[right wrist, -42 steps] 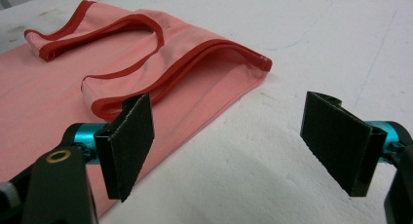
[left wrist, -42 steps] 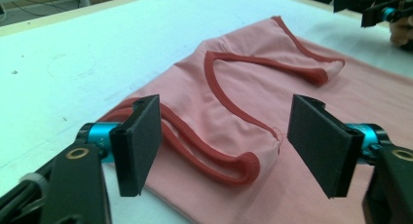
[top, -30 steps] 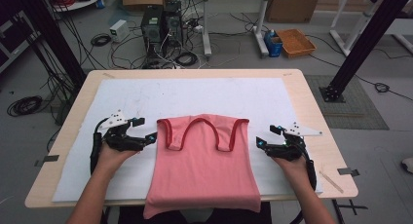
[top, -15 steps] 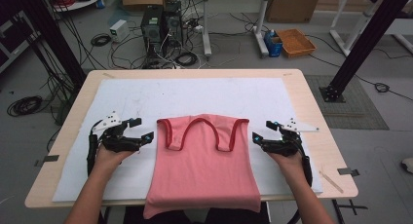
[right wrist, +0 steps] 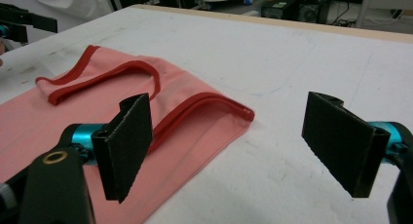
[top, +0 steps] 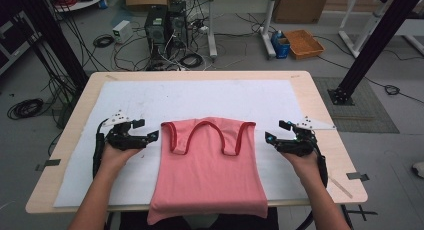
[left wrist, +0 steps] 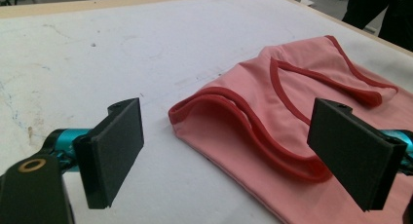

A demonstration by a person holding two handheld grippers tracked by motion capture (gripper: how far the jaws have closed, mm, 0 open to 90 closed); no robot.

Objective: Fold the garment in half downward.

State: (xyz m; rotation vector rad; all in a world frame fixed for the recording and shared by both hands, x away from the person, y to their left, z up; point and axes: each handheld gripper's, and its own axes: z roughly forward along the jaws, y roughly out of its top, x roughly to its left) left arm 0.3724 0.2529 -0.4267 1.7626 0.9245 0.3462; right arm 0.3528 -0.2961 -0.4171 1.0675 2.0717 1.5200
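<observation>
A pink tank top with red trim lies flat on the white mat, straps pointing away from me and its hem hanging over the table's front edge. My left gripper is open just left of the top's left shoulder; in the left gripper view the gripper straddles the red-edged shoulder corner without touching it. My right gripper is open just right of the right shoulder. In the right gripper view the gripper has the shoulder corner lying between its pads.
The mat covers most of a wooden table. Tape strips sit on its left edge and right edge. On the floor beyond are computer towers, cables, an orange crate and a black frame leg.
The right gripper has moved slightly forward and inward toward the top's right shoulder. The left gripper has shifted only a little. The top has not moved.
</observation>
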